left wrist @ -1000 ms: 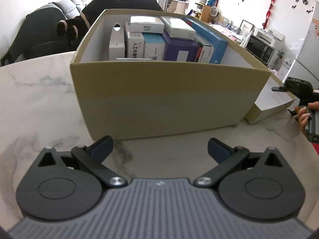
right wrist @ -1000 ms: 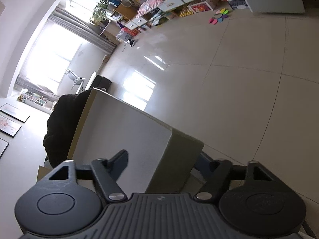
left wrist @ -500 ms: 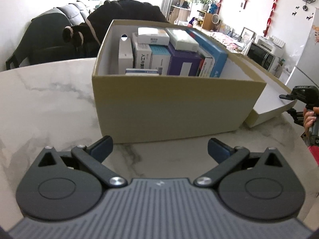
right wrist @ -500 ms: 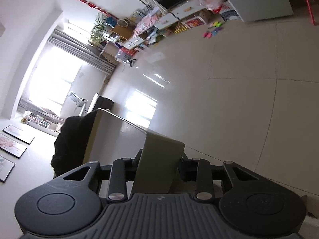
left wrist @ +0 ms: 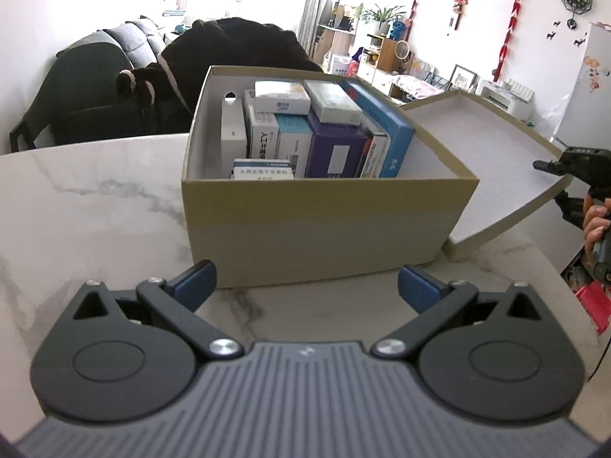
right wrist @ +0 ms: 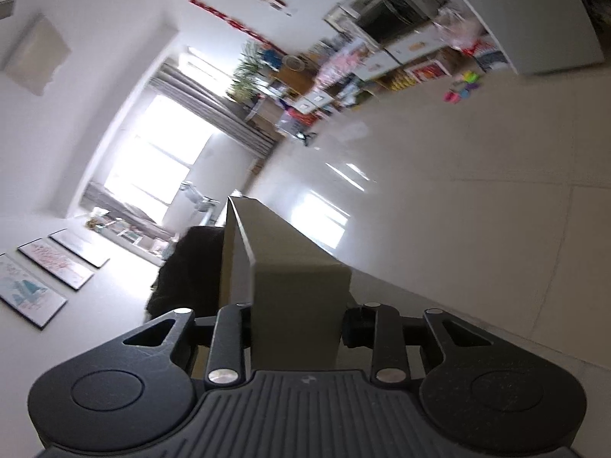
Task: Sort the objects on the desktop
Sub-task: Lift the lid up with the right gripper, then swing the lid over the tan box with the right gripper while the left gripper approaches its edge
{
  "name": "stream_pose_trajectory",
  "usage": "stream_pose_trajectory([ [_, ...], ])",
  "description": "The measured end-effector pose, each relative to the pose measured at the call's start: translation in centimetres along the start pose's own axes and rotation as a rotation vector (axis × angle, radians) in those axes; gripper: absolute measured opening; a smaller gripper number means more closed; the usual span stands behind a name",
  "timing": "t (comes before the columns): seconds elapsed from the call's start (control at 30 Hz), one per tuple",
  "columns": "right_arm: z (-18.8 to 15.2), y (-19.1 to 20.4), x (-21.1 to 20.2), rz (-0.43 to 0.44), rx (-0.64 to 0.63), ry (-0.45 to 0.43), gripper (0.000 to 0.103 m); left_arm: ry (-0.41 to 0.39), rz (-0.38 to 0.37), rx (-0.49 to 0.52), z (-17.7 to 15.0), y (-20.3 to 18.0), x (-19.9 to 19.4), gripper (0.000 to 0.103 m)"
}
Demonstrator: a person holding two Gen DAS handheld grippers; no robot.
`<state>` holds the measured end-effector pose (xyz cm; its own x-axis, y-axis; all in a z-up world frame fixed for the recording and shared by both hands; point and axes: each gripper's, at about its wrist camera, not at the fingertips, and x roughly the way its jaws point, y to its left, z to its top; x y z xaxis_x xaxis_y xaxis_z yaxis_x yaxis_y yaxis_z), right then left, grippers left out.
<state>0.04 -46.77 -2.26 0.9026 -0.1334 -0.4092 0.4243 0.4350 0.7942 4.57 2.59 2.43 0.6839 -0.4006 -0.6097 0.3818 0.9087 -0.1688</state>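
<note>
Left wrist view, table: I see the marble table (left wrist: 95, 206) filling the lower left of the frame, with the cardboard box (left wrist: 324, 229) standing on it at centre.
Left wrist view, box contents: small packets (left wrist: 282, 99) stand and lie packed toward the back wall, among them a purple carton (left wrist: 336, 149) and a blue box (left wrist: 389, 126); a flat packet (left wrist: 263, 171) sits low at the front.
Left wrist view, lid: the box lid (left wrist: 496, 168) tilts at centre right, its low corner on the table just beside the box, inner side up.
Left wrist view, left gripper: my left gripper (left wrist: 305, 286) hangs wide open at the bottom, holding nothing, its fingertips near the box front.
Left wrist view, right gripper: at the right edge, my right gripper (left wrist: 565, 170) sits at the lid's raised edge, a hand (left wrist: 595, 221) behind it.
Right wrist view, right gripper: only here do I see the grip itself; the right gripper (right wrist: 298, 324) is clamped on the lid's (right wrist: 290, 294) side wall at lower centre.
Right wrist view, surroundings: tilted, blurred room and tiled floor (right wrist: 477, 210).
</note>
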Motion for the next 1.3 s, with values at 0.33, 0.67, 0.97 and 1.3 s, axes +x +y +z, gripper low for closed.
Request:
stream_pose_trajectory([
  [0.33, -1.3, 4.4, -3.6, 0.053, -0.196, -0.063, 0.032, -0.033, -0.056, 0.028, 1.8, -1.3, -1.2, 0.103],
  [0.67, -4.5, 8.4, -6.4, 0.087, -0.396, -0.101, 0.034, -0.035, -0.170, 0.023, 4.8, -2.9, -1.5, 0.103],
  [0.97, -7.4, 11.2, -7.9, 0.118, -0.559, -0.118, 0.035, -0.073, -0.234, 0.019, 8.2, -4.0, -1.8, 0.103],
  [1.3, -12.0, 14.5, -9.0, 0.146, -0.772, -0.139, 0.037, -0.055, -0.339, -0.035, 12.1, -4.1, -1.0, 0.103],
])
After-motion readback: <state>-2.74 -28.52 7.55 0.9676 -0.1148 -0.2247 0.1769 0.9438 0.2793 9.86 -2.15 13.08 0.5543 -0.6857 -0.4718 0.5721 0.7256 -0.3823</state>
